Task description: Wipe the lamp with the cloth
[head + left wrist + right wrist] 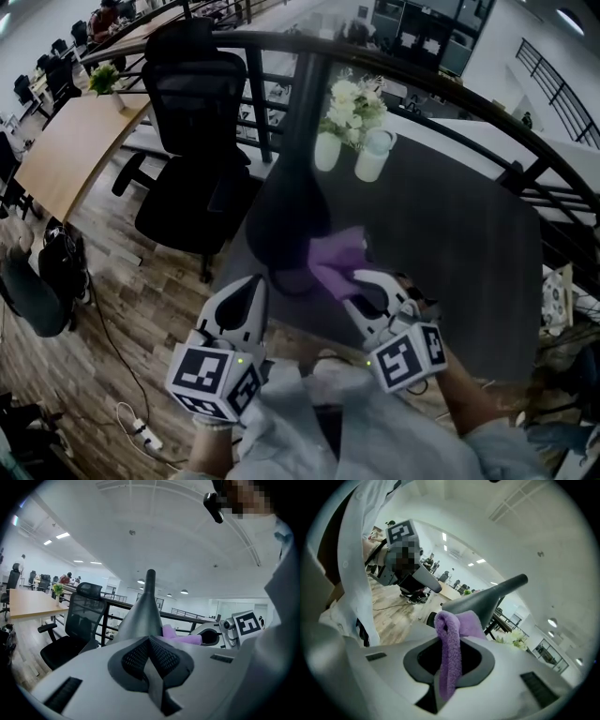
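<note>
The right gripper's [449, 660] two jaws are clamped on a soft purple terry cloth [451, 644]. The cloth stands up between them as a folded ridge at the lower centre of the right gripper view. Its free end drapes forward and appears to rest against a dark grey cone-shaped lamp [483, 598], whose thin neck runs toward that view's upper right.

The left gripper [151, 654] has its jaws pressed together with nothing between them. In its own view they point at the flared lower part of the lamp, at centre frame. Whether the tips touch the lamp cannot be told.

In the head view the lamp stands at the near left part of a dark tabletop [459, 244], with both grippers below it. The cloth sits at the lamp's lower right. Further up the frame are a white vase of pale flowers [349, 112] and a white cup [373, 157], just beside each other. A black mesh office chair [192, 131] stands off the table at upper left.

The wiping step looks to be in hand. To do it well, the clamp on the cloth should stay firm, with a broad fold laid flat on the cone rather than an edge. The stroke should follow the slope from neck to flare with light pressure. The left gripper could brace the base so the tall lamp does not tip toward the vase.
</note>
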`<state>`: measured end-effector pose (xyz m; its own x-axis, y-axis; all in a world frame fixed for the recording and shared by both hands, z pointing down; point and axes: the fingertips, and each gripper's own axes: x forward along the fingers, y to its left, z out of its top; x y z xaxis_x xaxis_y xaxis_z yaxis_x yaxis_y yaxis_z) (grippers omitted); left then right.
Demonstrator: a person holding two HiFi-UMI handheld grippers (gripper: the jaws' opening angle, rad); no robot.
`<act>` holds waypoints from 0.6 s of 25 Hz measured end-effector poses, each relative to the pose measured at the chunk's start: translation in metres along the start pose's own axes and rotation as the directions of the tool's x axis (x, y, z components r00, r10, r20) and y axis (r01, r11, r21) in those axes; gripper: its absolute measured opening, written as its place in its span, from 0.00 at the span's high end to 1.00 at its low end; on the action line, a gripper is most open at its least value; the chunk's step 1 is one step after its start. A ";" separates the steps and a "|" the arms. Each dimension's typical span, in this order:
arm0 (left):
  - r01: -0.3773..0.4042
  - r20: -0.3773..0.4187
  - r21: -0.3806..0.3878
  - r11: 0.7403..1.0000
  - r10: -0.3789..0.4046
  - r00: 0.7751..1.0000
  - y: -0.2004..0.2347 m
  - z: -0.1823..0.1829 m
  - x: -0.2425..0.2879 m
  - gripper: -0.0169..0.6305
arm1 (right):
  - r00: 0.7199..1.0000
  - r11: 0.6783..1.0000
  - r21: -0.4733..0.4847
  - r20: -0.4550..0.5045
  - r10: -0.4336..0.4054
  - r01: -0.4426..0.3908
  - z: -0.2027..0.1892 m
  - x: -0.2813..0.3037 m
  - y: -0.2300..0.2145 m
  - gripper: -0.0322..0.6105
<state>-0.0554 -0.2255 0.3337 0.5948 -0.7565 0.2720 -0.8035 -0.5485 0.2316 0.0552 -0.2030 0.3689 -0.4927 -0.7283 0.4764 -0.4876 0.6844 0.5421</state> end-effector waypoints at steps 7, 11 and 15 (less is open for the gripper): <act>0.006 -0.021 -0.003 1.000 -0.006 1.000 -0.005 -0.007 0.004 0.97 | 0.998 0.948 0.315 0.009 -0.057 0.051 -0.019 -0.012 -0.002 0.87; 0.006 -0.010 0.006 1.000 -0.006 1.000 -0.007 -0.009 0.004 0.97 | 0.997 0.878 0.476 0.028 -0.077 0.055 -0.019 -0.010 -0.005 0.87; 0.006 -0.033 -0.007 1.000 -0.006 0.999 -0.012 -0.015 0.001 0.97 | 0.997 0.816 0.576 0.036 -0.073 0.039 -0.018 -0.002 0.001 0.87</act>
<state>-0.0449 -0.2147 0.3457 0.6005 -0.7407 0.3012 -0.7995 -0.5507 0.2397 0.0690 -0.2016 0.3807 -0.4815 -0.7748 0.4097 -0.8327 0.5503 0.0621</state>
